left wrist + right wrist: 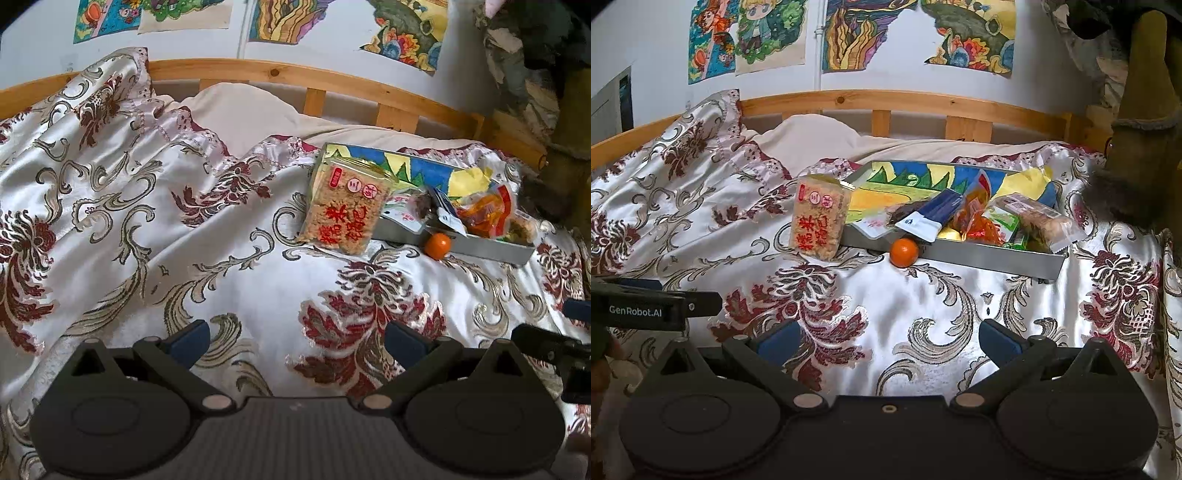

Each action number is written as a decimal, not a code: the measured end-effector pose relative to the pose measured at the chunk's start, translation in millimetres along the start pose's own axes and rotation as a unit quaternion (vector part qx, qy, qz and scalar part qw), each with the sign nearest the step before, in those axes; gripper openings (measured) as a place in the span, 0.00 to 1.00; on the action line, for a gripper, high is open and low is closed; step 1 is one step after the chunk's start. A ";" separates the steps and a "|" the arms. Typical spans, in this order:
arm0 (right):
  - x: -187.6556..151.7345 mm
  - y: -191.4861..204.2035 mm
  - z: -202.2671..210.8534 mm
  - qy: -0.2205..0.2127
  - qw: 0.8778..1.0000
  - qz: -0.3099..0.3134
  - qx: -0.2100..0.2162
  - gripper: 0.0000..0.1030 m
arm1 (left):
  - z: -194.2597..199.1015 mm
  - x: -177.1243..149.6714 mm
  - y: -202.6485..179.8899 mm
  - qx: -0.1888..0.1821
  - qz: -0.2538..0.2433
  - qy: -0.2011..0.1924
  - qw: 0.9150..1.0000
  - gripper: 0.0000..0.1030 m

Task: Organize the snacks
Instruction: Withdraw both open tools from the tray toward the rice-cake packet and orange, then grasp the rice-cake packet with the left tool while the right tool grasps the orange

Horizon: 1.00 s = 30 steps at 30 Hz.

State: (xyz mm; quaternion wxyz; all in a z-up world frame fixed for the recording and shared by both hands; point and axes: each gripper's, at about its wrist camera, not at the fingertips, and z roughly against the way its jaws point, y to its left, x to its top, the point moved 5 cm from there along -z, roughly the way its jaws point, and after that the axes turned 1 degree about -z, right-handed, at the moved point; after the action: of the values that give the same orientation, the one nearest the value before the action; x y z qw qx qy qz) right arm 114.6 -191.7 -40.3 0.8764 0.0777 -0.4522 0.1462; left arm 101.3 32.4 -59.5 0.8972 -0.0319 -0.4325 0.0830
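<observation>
Resting on a slippery, rumpled satin bedspread (923, 295), the metal tray (997, 258) sits near the far side of the bed with several wrapped snacks heaped in its near right portion, some overhanging the rim. Two items lie outside it: a clear rice-cake packet (819, 218) propped against the tray's left end, and a small orange fruit (904, 252) touching the tray's front wall. Both tools are held low and well short of these items. The left gripper (295, 341) has its jaws spread wide with nothing between them; the right gripper (886, 341) is likewise wide open and empty. Judged risks: the fruit is round and on sloping, glossy cloth, so a glancing contact from one finger would likely send it rolling down the bedspread away from the tray. The rice-cake packet is only leaning, so a nudge could tip it flat or slide it off, and its crisp contents may crush under a hard squeeze. Pressing on the soft bedding near the tray could tilt it and spill the overhanging blue sachet (934, 216) and the pale wrapped cake (1045, 221).
</observation>
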 end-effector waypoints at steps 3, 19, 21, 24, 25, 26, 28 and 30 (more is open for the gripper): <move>-0.1 -1.9 -4.0 -0.002 1.000 -0.004 -0.009 0.99 | -8.8 11.1 -2.5 -0.002 0.004 -0.006 1.000 0.99; 24.2 -6.0 -43.0 -0.003 0.999 -0.001 -0.032 0.99 | -56.1 37.0 -4.8 -0.011 -0.014 0.007 1.000 0.99; 29.2 -9.0 -51.1 -0.002 0.999 -0.013 -0.029 0.99 | -58.9 39.5 -7.1 -0.011 -0.022 0.005 1.000 0.99; 32.6 -14.0 -63.8 0.000 0.999 -0.028 -0.027 0.99 | -65.8 45.7 -10.6 -0.010 -0.032 0.007 0.999 0.99; 33.0 -15.4 -68.6 0.000 0.999 -0.030 -0.026 0.99 | -68.9 48.5 -12.0 -0.010 -0.035 0.006 0.999 0.99; 33.0 -16.3 -72.8 0.001 0.999 -0.030 -0.026 0.99 | -72.6 51.2 -13.7 -0.009 -0.038 0.004 0.999 0.99; 32.6 -17.0 -80.9 0.003 0.999 -0.028 -0.027 0.99 | -82.0 56.8 -17.8 -0.008 -0.043 0.004 0.999 0.99; 32.8 -18.4 -87.8 0.005 0.999 -0.025 -0.026 0.99 | -92.9 62.9 -22.7 -0.007 -0.052 0.002 0.999 0.99</move>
State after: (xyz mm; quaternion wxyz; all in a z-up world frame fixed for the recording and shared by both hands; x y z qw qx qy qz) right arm 206.2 -179.3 -64.4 0.8838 0.0655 -0.4492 0.1131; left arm 215.2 22.6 -66.0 0.9012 -0.0156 -0.4319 0.0333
